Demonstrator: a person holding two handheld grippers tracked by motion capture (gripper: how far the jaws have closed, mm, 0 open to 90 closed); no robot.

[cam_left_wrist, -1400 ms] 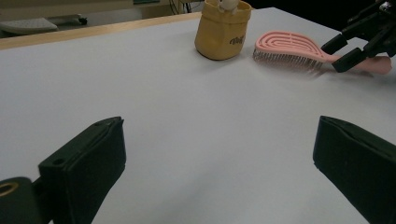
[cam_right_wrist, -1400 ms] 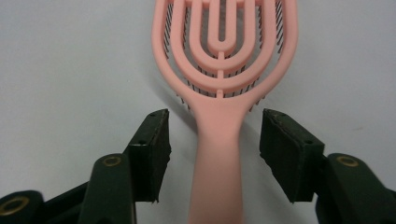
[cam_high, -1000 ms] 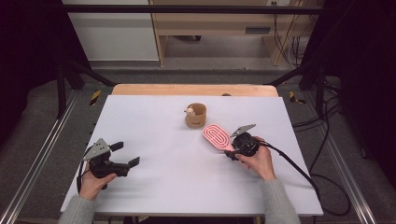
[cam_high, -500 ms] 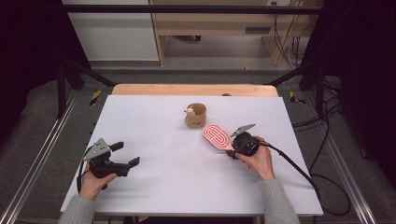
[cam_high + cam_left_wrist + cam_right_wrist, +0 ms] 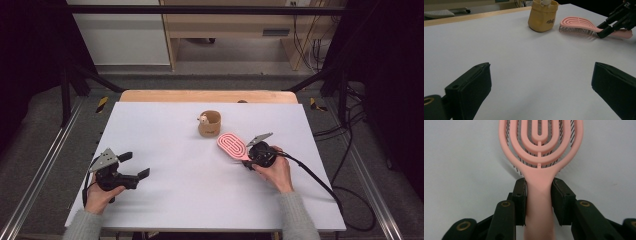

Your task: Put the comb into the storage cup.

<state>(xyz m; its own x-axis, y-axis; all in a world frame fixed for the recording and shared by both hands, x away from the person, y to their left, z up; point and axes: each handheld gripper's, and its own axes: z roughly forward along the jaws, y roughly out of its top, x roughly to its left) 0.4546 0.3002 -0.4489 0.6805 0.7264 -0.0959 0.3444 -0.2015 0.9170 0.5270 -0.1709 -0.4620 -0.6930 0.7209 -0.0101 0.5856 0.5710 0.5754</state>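
The right gripper (image 5: 539,202) has just been closing; its jaws now pinch the handle of one pink hairbrush (image 5: 232,145) lying bristles-down beside one tan pouch (image 5: 209,123). The left gripper (image 5: 131,166) hangs wide open, holding nothing.

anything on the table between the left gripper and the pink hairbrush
Nothing: bare white table lies between the left gripper and the pink hairbrush, seen in the high view.

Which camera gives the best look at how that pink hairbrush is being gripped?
The right gripper view: the pink hairbrush handle sits between the right gripper pads, which have just been closing. The high view shows it small; the left gripper view shows it side-on, bristles down.
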